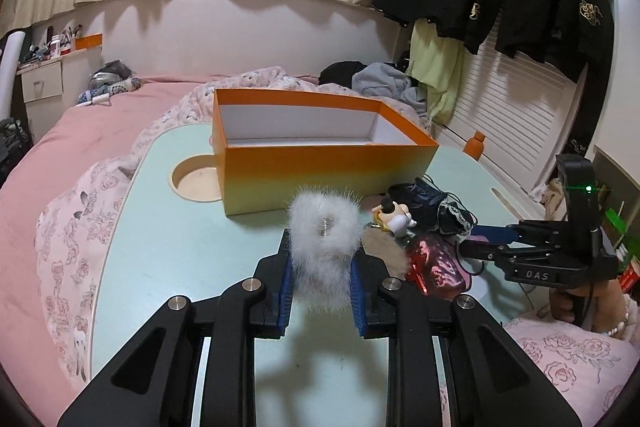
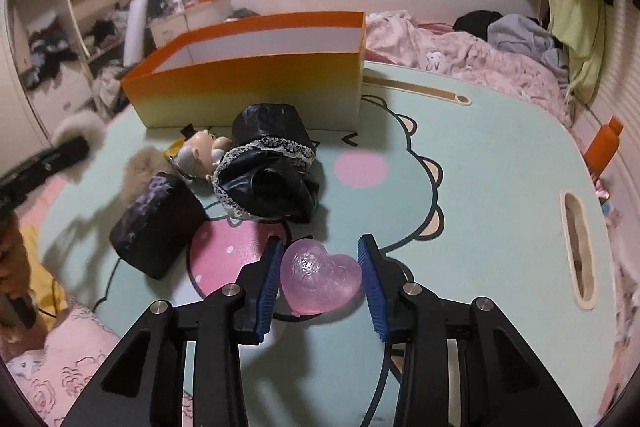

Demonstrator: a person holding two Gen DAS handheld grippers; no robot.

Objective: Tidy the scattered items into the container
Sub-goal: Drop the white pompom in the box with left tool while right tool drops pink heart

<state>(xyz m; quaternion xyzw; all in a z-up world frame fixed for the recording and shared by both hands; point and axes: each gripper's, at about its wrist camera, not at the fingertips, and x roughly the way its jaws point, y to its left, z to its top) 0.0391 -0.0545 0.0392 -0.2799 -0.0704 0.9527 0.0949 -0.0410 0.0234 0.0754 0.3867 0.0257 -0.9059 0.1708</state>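
Plainly, the white fur ring (image 1: 324, 247) sits low in the left wrist frame's centre, pinched between the left gripper (image 1: 320, 287) and its nearly closed blue pads, lifted off the table (image 1: 168, 247). Soft fur could slip free before reaching the orange box (image 1: 320, 163) above it. Centre-low in the right wrist view, the right gripper (image 2: 322, 279) brackets the pink heart (image 2: 320, 277); its left pad touches, the right shows a sliver of gap. That slick, rounded heart might squirt out.
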